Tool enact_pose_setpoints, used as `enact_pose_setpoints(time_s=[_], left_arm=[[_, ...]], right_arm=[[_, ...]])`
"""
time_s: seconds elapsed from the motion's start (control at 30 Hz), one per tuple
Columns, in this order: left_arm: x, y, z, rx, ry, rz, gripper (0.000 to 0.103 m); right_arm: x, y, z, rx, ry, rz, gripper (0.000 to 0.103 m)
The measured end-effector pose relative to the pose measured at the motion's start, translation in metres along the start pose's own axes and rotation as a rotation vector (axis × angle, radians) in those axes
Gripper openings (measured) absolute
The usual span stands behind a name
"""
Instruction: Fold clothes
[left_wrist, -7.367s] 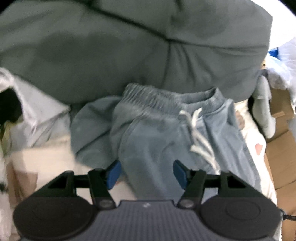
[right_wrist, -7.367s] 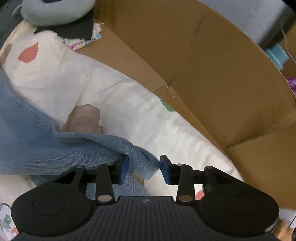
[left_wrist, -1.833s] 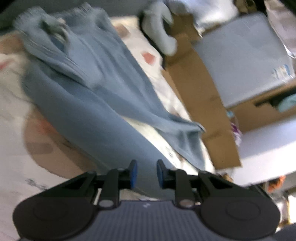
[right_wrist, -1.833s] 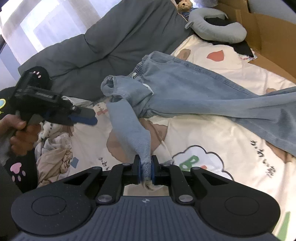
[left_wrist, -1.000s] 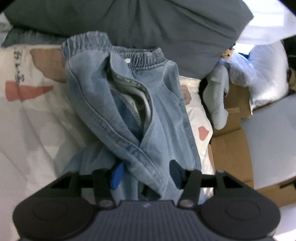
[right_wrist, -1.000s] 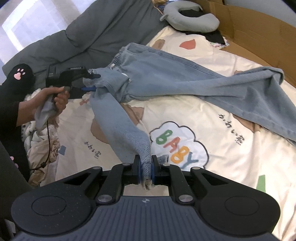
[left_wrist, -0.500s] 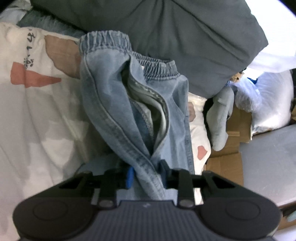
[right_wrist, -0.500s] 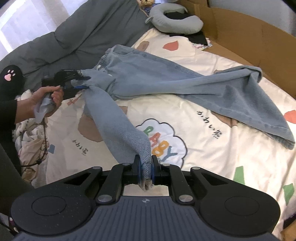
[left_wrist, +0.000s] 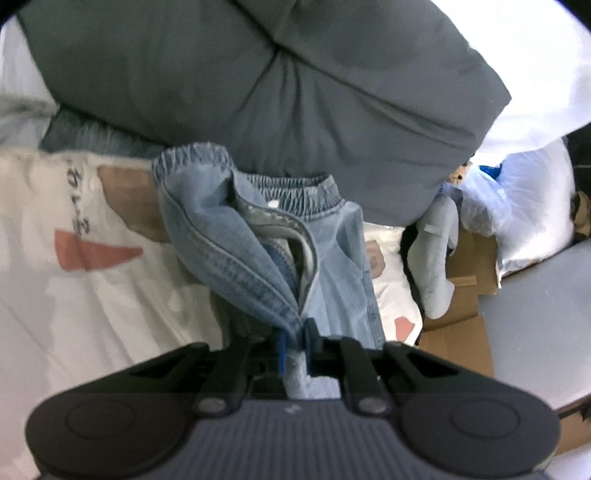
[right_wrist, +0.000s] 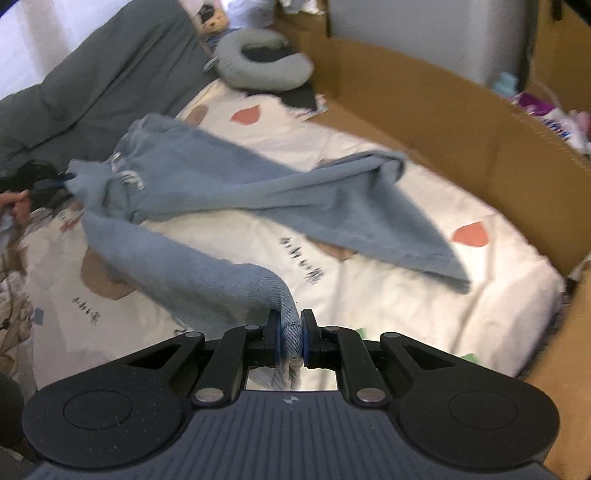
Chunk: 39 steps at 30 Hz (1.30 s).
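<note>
jeans (right_wrist: 207, 177) lay across the bed (right_wrist: 388, 295), partly lifted. left hand-held gripper (left_wrist: 294, 345) had just closed on the waist edge; right hand-held gripper (right_wrist: 290, 341) clamped one leg hem.

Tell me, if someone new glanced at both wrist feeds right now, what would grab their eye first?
Probably the light blue jeans sprawled across the cartoon-print sheet, one leg trailing toward the cardboard wall. Next, both grippers pinching denim: the right gripper holds a leg end, and the left gripper, whose jaws have just been closing, clamps a fold below the elastic waistband. Behind the waistband looms a dark grey duvet.
</note>
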<state>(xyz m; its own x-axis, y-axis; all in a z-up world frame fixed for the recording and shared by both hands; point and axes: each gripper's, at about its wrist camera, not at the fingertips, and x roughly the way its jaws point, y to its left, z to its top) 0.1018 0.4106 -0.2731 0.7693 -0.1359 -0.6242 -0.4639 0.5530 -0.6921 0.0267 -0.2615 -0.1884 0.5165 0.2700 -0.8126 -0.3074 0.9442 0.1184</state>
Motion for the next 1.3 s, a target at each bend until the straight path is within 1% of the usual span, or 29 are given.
enact_pose_setpoints(time_s=[0.27,0.5,0.7,0.77,0.93,1.13,1.23,1.3], left_arm=[[-0.032,0.002,0.012,0.018,-0.019,-0.02,0.006],[-0.044,0.009,0.021,-0.004,-0.058,-0.006,0.006],[-0.051,0.015,0.025,-0.02,-0.083,0.002,0.006],[-0.054,0.015,0.026,-0.015,-0.079,-0.004,0.006],[-0.062,0.014,0.024,-0.008,-0.074,-0.005,0.006],[-0.081,0.016,0.013,-0.018,-0.062,0.0,0.006],[-0.092,0.021,0.002,-0.016,-0.051,0.006,0.006],[-0.095,0.028,-0.005,-0.008,-0.039,0.03,0.006]], right_arm=[[-0.036,-0.014,0.012,-0.013,-0.054,-0.1,0.009],[-0.06,-0.039,0.026,-0.003,-0.093,-0.216,0.009],[-0.078,-0.063,0.023,0.013,-0.106,-0.315,0.009],[-0.083,-0.071,0.022,0.019,-0.107,-0.342,0.009],[-0.093,-0.076,0.021,0.009,-0.121,-0.354,0.009],[-0.105,-0.078,0.026,0.026,-0.171,-0.386,0.009],[-0.11,-0.081,0.021,0.048,-0.174,-0.398,0.009],[-0.111,-0.085,0.013,0.072,-0.158,-0.393,0.01]])
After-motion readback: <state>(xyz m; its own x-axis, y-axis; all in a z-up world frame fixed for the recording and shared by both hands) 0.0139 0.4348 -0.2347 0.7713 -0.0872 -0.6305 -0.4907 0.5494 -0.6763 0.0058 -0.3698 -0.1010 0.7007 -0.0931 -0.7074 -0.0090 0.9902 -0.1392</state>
